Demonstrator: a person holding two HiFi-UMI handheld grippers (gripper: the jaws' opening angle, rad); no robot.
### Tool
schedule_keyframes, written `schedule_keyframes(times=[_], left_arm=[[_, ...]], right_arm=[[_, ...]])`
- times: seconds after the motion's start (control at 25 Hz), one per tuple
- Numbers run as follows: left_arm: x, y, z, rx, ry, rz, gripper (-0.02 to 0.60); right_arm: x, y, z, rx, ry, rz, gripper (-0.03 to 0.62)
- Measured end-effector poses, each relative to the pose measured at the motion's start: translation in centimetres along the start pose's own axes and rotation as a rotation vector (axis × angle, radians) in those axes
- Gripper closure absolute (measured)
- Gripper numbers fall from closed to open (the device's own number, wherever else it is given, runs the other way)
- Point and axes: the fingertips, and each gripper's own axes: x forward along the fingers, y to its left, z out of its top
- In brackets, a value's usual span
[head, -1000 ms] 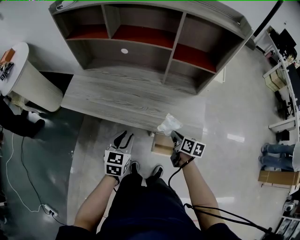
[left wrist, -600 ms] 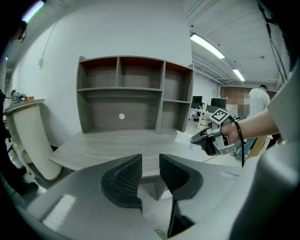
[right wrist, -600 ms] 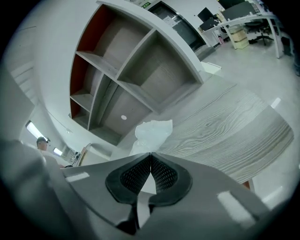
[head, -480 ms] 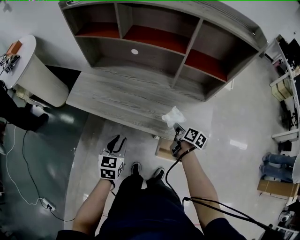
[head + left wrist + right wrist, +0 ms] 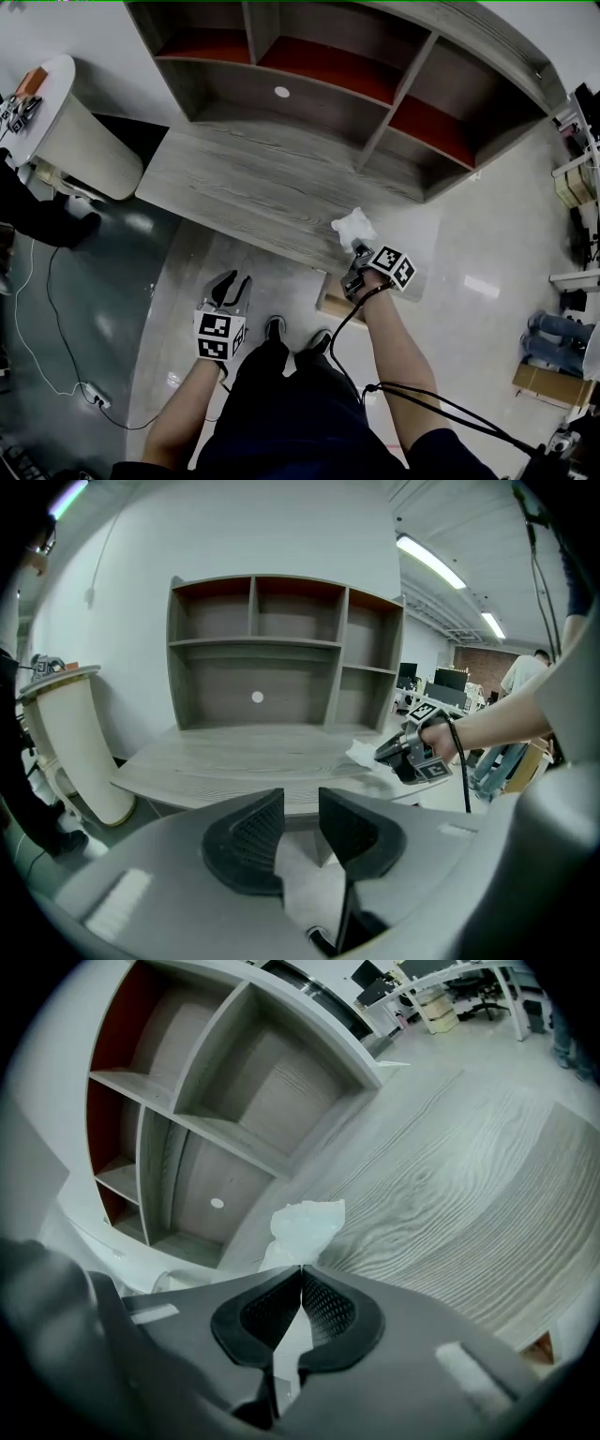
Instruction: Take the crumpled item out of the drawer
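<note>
**Mia:** Where is the crumpled item (image 5: 353, 226) now?

**Ben:** It is in the right hand-held gripper (image 5: 355, 247). The jaws are squeezed tight together on the bottom of it, and the white crumpled item (image 5: 306, 1226) sticks up out of the tips

**Mia:** So is it out of the drawer?

**Ben:** Yes, I think so. The drawer (image 5: 328, 304) is pulled out low down, under the front edge of the bench (image 5: 246, 192). The white thing is up higher, right over that front edge, near the right end

**Mia:** Is it lying on the bench?

**Ben:** I cannot tell if it touches the wood. It is very close to the top, but the jaws have not let it go

**Mia:** What about the other hand?

**Ben:** The left hand-held gripper (image 5: 231, 287) is down low in front of the bench, well away from the white thing. Its jaws are a little bit apart and there is nothing between them (image 5: 300, 825)

**Mia:** So what is left to do?

**Ben:** Not much, I guess. The taking-out part looks done. My guess is it just needs to be put down on the bench and let go. The drawer is open too, so maybe someone shuts it
</note>
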Motion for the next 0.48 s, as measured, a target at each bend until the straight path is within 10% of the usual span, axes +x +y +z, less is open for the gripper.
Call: schedule_keyframes(times=[0.48], left_arm=[[0.9,0.1,0.0,0.0,0.01,-0.003,0.465]], right_arm=[[1.1,-1.4,0.1,0.028,-0.019,-0.061,0.517]])
